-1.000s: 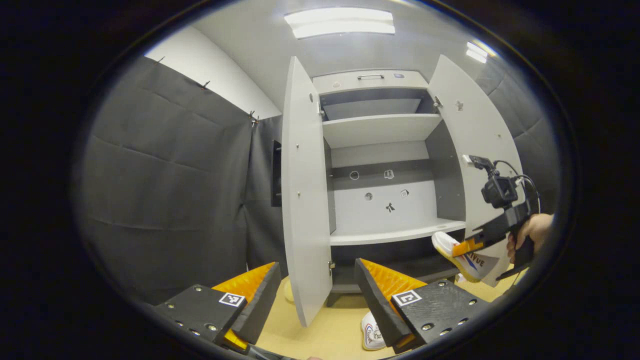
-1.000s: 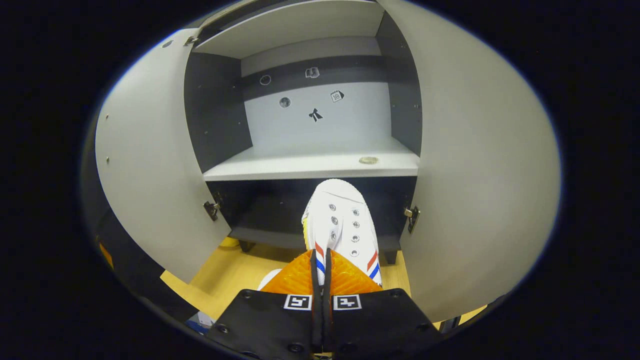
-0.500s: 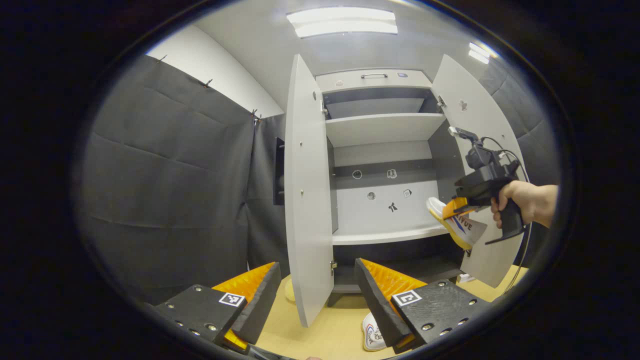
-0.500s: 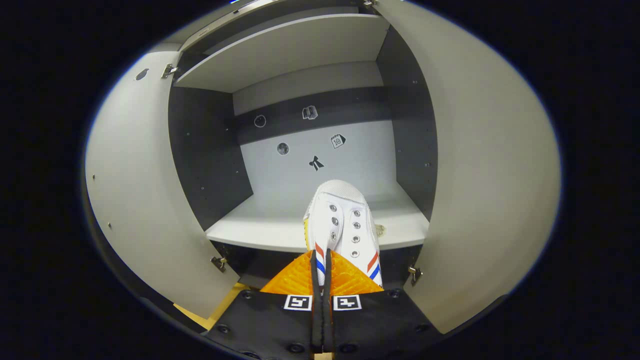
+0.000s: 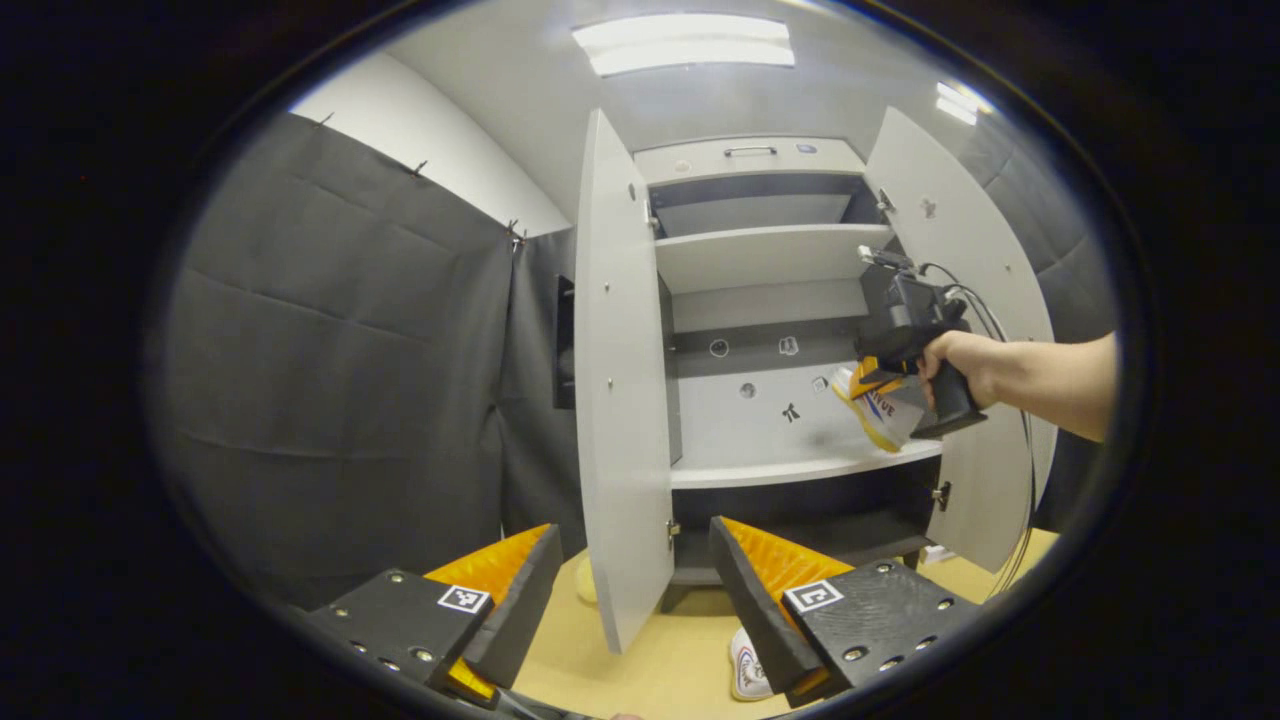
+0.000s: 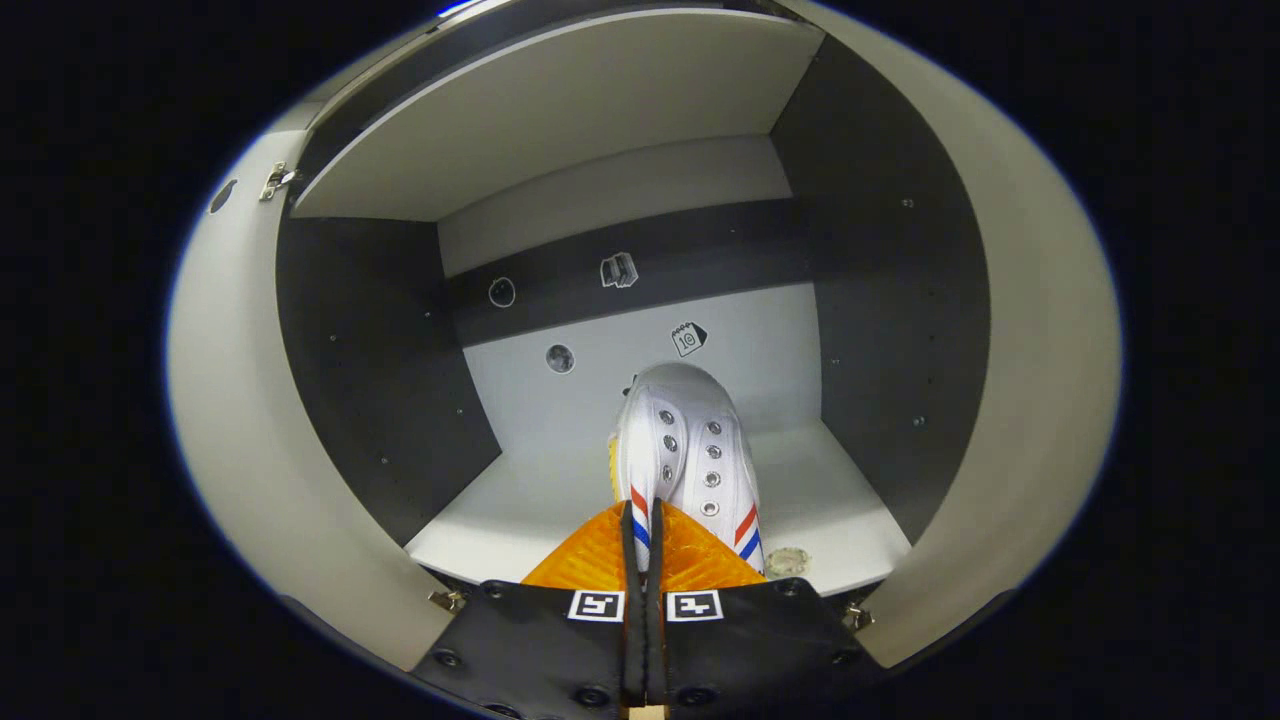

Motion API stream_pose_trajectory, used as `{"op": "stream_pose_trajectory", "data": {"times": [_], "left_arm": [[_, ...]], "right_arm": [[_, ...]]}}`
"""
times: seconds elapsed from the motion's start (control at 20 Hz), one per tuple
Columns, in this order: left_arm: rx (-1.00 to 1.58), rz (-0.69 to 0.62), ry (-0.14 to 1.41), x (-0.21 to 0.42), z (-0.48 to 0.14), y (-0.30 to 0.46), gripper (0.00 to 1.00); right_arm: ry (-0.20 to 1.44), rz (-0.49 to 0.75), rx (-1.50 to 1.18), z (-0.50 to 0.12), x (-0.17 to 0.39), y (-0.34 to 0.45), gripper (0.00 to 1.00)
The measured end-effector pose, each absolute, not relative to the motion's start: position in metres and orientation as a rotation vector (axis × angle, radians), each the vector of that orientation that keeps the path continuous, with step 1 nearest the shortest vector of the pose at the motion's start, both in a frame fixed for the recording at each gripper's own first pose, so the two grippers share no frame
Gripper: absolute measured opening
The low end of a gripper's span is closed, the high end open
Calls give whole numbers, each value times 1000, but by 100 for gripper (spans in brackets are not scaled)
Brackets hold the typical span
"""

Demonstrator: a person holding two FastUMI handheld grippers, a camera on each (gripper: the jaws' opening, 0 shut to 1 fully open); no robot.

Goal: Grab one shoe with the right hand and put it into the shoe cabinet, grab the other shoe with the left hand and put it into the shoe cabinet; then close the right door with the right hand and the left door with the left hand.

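Right tool (image 6: pixel 640 520) clamps a white shoe (image 6: pixel 685 450) over the shelf (image 6: pixel 520 505); left tool (image 5: pixel 635 590), spread empty, sees a second shoe (image 5: pixel 748 668) on the floor.

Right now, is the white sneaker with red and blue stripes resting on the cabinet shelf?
No, the white sneaker hangs above the grey shelf, clamped in the right gripper.

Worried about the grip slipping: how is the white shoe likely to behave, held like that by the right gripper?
The white shoe looks like soft canvas, so its pinched rear edge probably flexes. The right gripper holds only that end, so the toe may sag or swing. It seems light for its size, hanging above the shelf from that one pinch.
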State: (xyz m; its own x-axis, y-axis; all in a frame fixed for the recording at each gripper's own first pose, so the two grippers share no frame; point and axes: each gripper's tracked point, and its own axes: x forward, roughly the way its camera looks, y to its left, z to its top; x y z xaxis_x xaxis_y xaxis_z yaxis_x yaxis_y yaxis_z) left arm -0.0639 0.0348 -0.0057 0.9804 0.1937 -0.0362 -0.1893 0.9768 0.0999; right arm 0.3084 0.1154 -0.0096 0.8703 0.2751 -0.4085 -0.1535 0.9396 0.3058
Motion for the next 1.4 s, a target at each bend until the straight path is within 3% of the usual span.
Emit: {"op": "stream_pose_trajectory", "data": {"times": [0.45, 0.6, 0.75, 0.9, 1.1, 1.15, 1.2, 1.3, 1.35, 1.4], "left_arm": [[120, 251, 61, -63, -6, 40, 89], [124, 254, 71, -63, -6, 41, 89], [125, 244, 71, -63, -7, 41, 91], [118, 215, 78, -62, -9, 38, 89], [100, 167, 92, -58, -11, 32, 89], [91, 149, 99, -57, -11, 28, 89], [82, 133, 107, -54, -11, 25, 89], [71, 103, 120, -49, -17, 15, 89], [69, 86, 123, -44, -20, 11, 89], [72, 71, 128, -38, -23, 7, 91]], "right_arm": [[570, 130, 258, -61, 368, 123, 0], [581, 100, 266, -71, 372, 121, 6], [498, 141, 338, -51, 376, 128, 27], [447, 155, 348, -27, 361, 121, 96], [326, 176, 273, 4, 325, 110, 99], [295, 180, 249, 11, 312, 108, 92], [269, 186, 223, 16, 299, 106, 98], [226, 191, 189, 25, 274, 103, 92], [205, 194, 180, 30, 261, 100, 98], [183, 192, 171, 33, 249, 97, 98]]}}
